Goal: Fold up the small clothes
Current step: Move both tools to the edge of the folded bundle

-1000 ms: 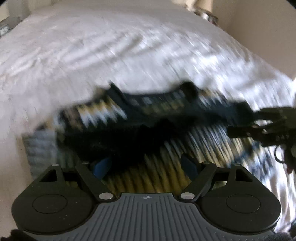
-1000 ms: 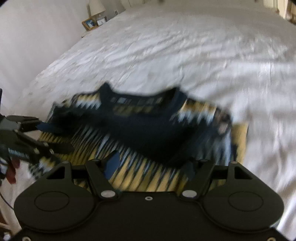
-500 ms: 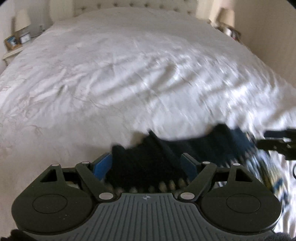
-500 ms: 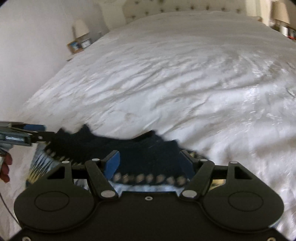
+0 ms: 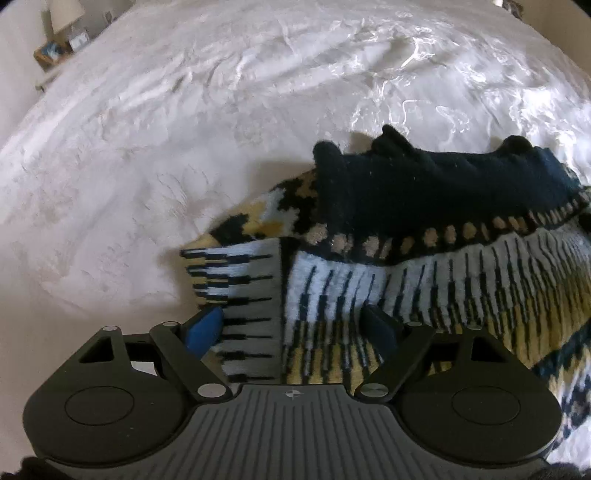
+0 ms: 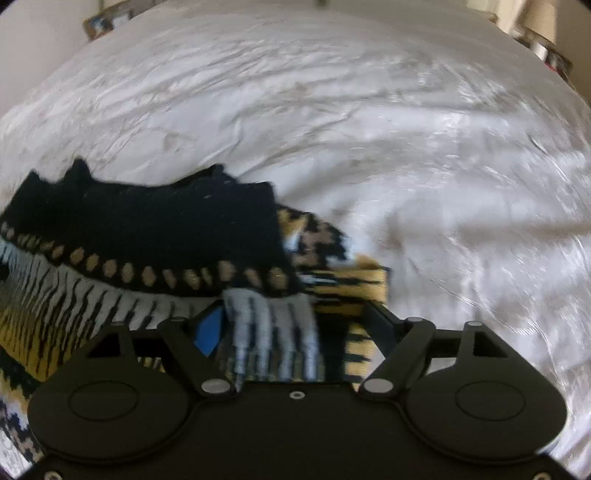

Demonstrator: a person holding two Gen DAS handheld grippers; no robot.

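Nearest the lens in each wrist view stand the tongs: the left tongs with jaws spread wide over the left edge of a patterned knit sweater, the fabric lying between the blue pads without being pinched; the right tongs likewise spread — their jaws have just been opening — over the sweater's right edge, where a pale striped fold lies loosely between the pads, and no pad presses on it. The sweater, seen slightly blurred from the right wrist, lies on a bed covered by a wrinkled white sheet. Its near part shows white, yellow and black vertical streaks; a row of tan dots crosses it, and beyond that row a dark navy band is folded over the top, its far edge lumpy and uneven. A sleeve with a yellow-and-black checked pattern juts out at each side beneath the navy band. Farther off, the sheet stretches away — a lamp stands beside the bed's far left corner.
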